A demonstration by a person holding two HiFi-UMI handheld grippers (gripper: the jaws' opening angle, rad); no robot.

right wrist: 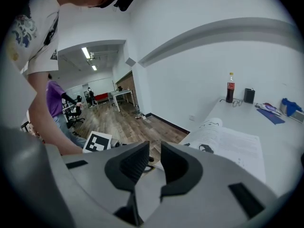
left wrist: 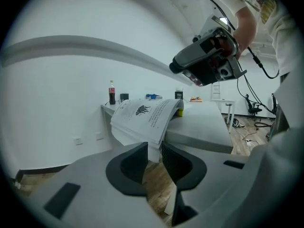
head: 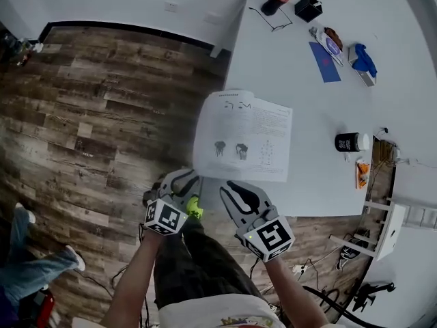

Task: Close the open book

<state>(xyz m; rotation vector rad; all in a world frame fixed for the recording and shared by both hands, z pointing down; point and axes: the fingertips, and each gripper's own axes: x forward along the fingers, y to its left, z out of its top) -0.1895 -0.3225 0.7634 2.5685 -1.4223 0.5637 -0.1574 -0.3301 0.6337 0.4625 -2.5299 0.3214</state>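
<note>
Jaws on my left gripper stand a narrow slot apart, nothing pinched. The book's drooping near edge shows just past the tips, not between the pads as far as I can judge. Right gripper is the same: a small gap, empty, pointing toward the near edge of the page.

Position: the book lies open, face up, at the near left part of the table. Its left leaf hangs out over the table's side edge, above the floor. Pages arch up at the spine. Both grippers sit just short of its near edge, left one by the near left corner.

Step in hand, as I read it: getting hold of one side to fold it over.

Notes for doing it well:
- The overhanging left leaf is the easy target, since its underside is free. Slide one jaw under, one over.
- Widen the slot first if the whole stack must fit; a few loose sheets alone would likely bend or tear.
- Swing the leaf up and across to the right in an arc about the spine, not a straight pull.
- Rest the right jaws on the right page, so the book cannot skid off the side.
- Paper looks thin and floppy; grip lightly, move slowly.
</note>
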